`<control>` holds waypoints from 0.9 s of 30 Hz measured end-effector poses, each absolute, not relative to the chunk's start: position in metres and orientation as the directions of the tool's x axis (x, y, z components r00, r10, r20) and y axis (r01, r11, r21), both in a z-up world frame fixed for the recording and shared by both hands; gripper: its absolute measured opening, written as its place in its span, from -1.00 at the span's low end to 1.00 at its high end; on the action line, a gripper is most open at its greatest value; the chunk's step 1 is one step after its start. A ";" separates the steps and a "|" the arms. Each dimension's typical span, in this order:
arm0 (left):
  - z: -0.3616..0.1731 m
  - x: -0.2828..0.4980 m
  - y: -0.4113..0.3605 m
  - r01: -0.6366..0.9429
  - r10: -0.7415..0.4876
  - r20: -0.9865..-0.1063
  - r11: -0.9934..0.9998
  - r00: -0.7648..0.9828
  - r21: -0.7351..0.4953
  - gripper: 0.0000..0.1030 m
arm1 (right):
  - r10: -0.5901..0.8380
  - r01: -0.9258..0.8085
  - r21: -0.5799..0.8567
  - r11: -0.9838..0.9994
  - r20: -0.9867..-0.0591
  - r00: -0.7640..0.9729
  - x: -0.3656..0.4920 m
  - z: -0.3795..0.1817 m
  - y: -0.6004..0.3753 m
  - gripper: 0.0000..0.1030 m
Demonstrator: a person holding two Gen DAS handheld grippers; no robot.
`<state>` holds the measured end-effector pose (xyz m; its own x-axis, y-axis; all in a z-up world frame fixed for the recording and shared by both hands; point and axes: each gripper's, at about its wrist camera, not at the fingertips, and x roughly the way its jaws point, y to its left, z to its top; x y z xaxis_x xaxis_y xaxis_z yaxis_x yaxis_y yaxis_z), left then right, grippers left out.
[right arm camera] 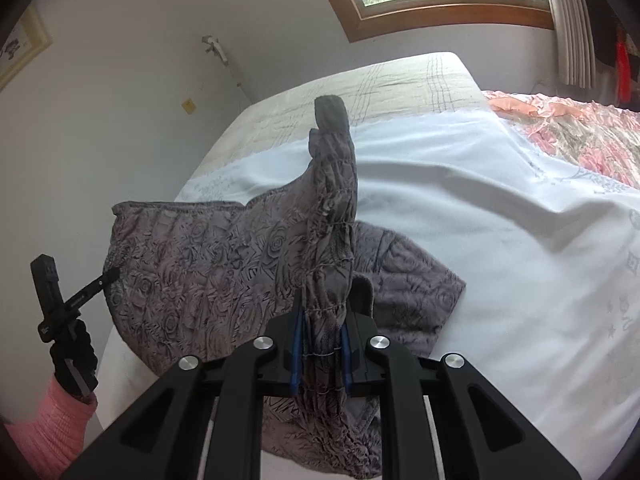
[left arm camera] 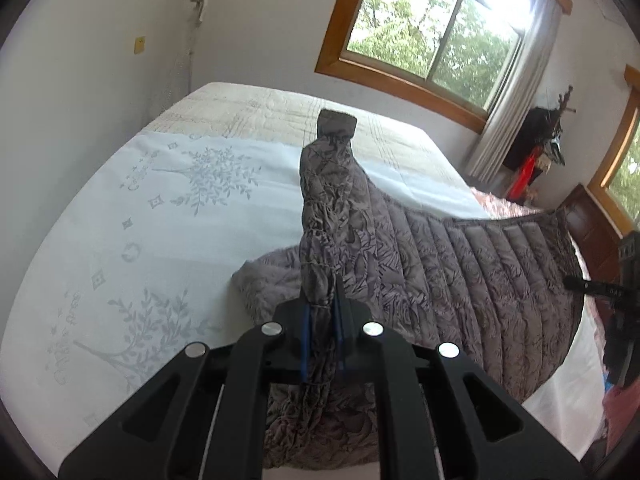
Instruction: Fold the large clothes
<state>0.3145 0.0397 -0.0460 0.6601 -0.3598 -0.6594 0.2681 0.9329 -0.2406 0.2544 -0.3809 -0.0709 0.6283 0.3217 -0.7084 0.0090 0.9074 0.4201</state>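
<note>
Grey quilted garment [left arm camera: 460, 264] with a rose pattern, held up above a bed [left arm camera: 140, 208] by two claws, its lower part still resting on the white printed sheet [right arm camera: 500, 220]. Left claw [left arm camera: 322, 320]: jaws closed tight on a gathered, elasticated band of the garment, which stands up between the blue pads [left arm camera: 305, 332] and ends in a dark cuff. Right claw [right arm camera: 322, 344]: likewise pinched shut on a bunched elastic band of the same garment. Fabric spans between the two claws, its hem drawn into a shallow curve. In the right wrist view the left claw appears at the far left edge, held by a gloved hand [right arm camera: 74, 356] with a pink sleeve [right arm camera: 52, 428]. Wood-framed window [left arm camera: 432, 36] and curtain [left arm camera: 516, 92] behind.
</note>
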 end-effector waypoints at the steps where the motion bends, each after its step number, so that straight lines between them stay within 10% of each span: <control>1: -0.042 0.319 0.035 0.267 -0.353 -0.652 0.936 0.671 -0.231 -0.85 | 0.315 0.012 0.417 0.909 -0.706 0.634 0.259 -0.070 -0.381 -0.72; 18: -0.170 0.402 0.015 0.148 -0.152 -0.855 0.985 0.495 -0.090 -0.78 | 0.241 0.190 0.379 0.906 -0.829 0.505 0.322 -0.196 -0.401 -0.64; 27: -0.138 0.392 0.014 0.091 -0.112 -0.844 0.993 0.525 -0.075 -0.66 | 0.068 0.253 0.268 0.929 -0.799 0.598 0.296 -0.137 -0.395 -0.34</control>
